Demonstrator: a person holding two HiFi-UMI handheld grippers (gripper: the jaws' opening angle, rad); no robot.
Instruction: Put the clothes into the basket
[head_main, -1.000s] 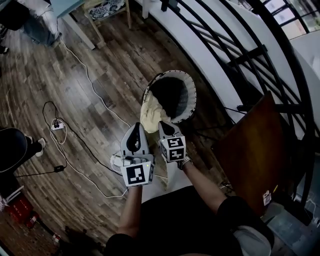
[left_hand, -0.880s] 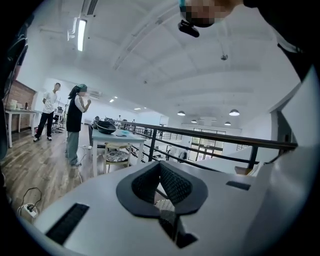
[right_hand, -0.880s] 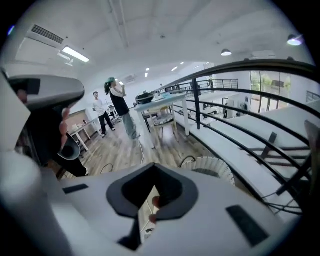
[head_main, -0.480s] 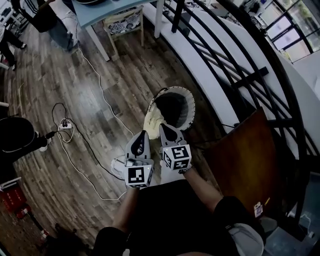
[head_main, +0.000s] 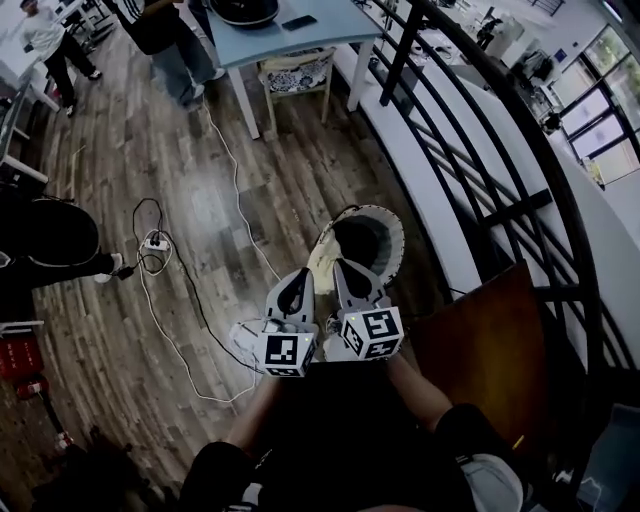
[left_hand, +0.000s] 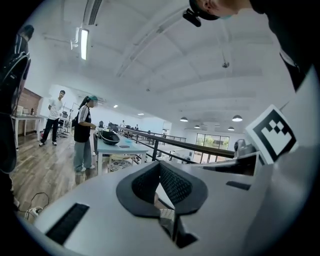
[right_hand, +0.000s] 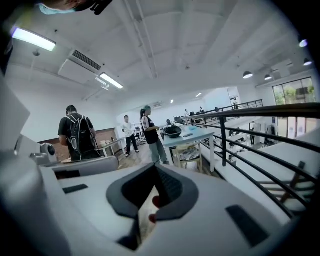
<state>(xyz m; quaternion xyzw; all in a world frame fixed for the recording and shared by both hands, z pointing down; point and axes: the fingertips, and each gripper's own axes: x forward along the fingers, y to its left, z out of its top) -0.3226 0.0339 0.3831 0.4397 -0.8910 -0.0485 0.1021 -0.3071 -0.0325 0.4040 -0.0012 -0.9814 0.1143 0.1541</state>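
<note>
Dark wood-plank floor (head_main: 230, 180) spreads across an open upper-level workroom, bounded on the right by a curved black railing (head_main: 500, 130) with a white ledge (head_main: 440, 170) along its foot. A brown board (head_main: 490, 340) stands at the near end of the railing. At the far end, a pale-blue counter (head_main: 300, 35) carries a dark bowl (head_main: 243, 10), a cushioned chair (head_main: 297, 72) sits under it, and people (head_main: 170, 40) stand close by. A white cable (head_main: 235, 190) trails over the planks from the counter, and a power strip (head_main: 152, 243) lies well to the left.

The round basket (head_main: 390, 222) sits on the floor just beside the ledge, its dark inside facing up. The cream cloth (head_main: 324, 262) hangs over the basket's near-left rim, partly hidden behind the left gripper (head_main: 302, 277) and the right gripper (head_main: 342, 266), which are held side by side. Both sets of jaws are pressed together. A pale sliver shows in the gap behind each pair of pads, too blurred to identify. The person's arms and dark top are cut off at the bottom edge.

Open floor lies left of the basket, while the ledge and the board hem in its right side
</note>
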